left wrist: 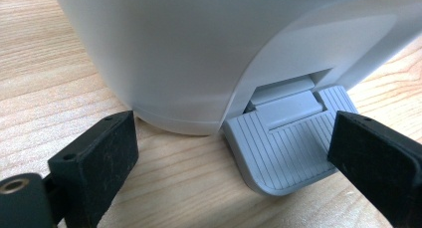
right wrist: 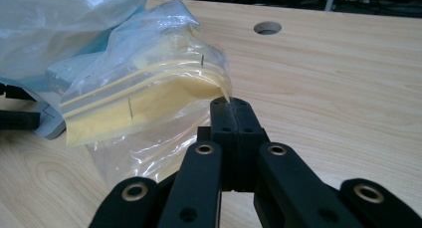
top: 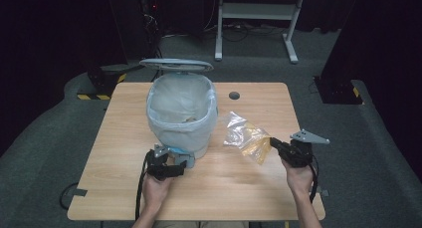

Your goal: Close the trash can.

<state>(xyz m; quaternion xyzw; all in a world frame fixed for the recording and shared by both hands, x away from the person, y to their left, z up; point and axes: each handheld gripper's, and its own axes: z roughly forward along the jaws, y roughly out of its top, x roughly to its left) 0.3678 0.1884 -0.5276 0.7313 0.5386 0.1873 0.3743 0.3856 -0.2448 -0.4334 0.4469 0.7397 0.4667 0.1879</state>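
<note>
Right gripper view: plastic bag (right wrist: pixel 144 93) contents unclear.

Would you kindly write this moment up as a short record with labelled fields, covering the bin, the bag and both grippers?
Bin: white pedal bin on the wooden table, lid raised, lined with a pale plastic liner
Pedal: grey ribbed pedal at the bin's base, facing the person
Left gripper: left gripper open, jaws either side of the pedal's front
Right gripper: right gripper shut on a corner of the bag
Bag: clear plastic bag with yellow strips, held up to the right of the bin
</note>
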